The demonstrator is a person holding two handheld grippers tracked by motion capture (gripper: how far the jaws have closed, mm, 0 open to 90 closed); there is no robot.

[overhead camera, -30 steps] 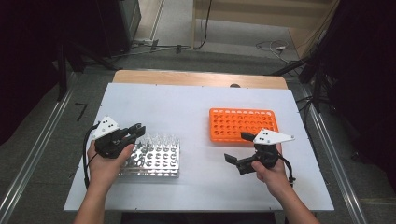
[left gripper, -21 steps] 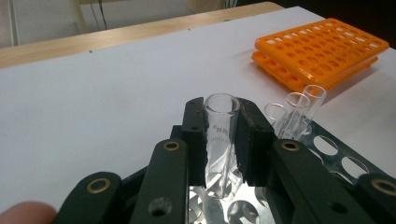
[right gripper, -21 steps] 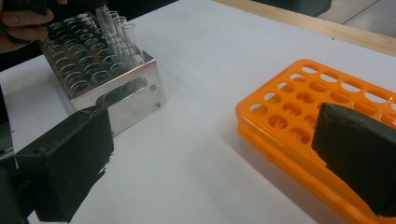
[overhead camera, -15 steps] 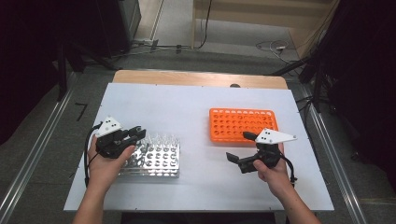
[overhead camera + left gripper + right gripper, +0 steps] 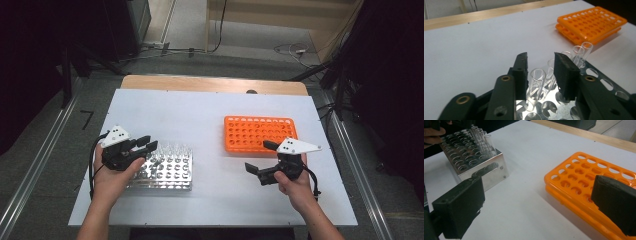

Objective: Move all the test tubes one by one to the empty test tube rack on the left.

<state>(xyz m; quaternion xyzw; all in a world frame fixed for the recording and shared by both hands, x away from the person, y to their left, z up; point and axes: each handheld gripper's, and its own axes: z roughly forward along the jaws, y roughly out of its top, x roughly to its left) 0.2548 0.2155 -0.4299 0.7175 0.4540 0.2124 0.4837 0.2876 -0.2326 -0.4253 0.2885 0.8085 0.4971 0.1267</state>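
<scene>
Open white table [image 5: 210,115] between the silver rack [image 5: 167,172] and the orange rack [image 5: 260,134]: room to pass | far side of table bare | glass tubes [image 5: 537,83] stand up in the silver rack's far row, in the way | left gripper [image 5: 145,144] sits over that rack's left edge | right gripper [image 5: 260,157] just in front of the orange rack

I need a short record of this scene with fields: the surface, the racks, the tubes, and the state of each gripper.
surface: white table top
metal rack: shiny steel test tube rack, at the table's left
orange rack: orange plastic test tube rack, at the right, holes empty
tubes: clear glass test tubes standing along the far row of the steel rack
left gripper: open, fingers on either side of one tube, not yet closed on it
right gripper: open wide, holds nothing, near the orange rack
</scene>
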